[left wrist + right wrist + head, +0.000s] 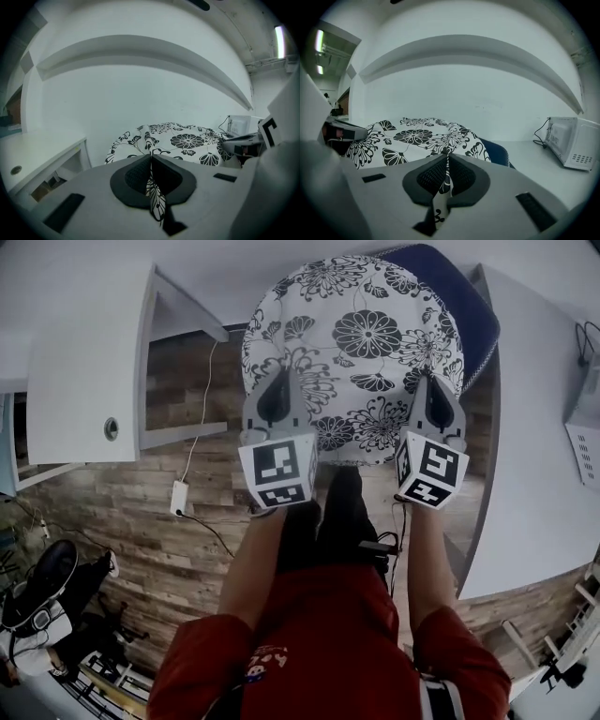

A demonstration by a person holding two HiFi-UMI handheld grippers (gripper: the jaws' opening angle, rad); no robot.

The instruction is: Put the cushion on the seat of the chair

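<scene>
Wood floor (141, 512). White L desk (84, 352) and R desk (534, 446). Blue chair (466, 306) sits betw. the desks, mostly covered by the floral cushion (361, 334); contact w/ seat can't be determined. L gripper (275, 381): jaws clamped together on cushion's near edge, fabric pinched betw. pads. R gripper (433, 381): same, clamped on near edge, R side.

cushion (356, 343): round, white, black flowers | lies flat over chair (459, 296) | chair: blue, mostly covered
</scene>
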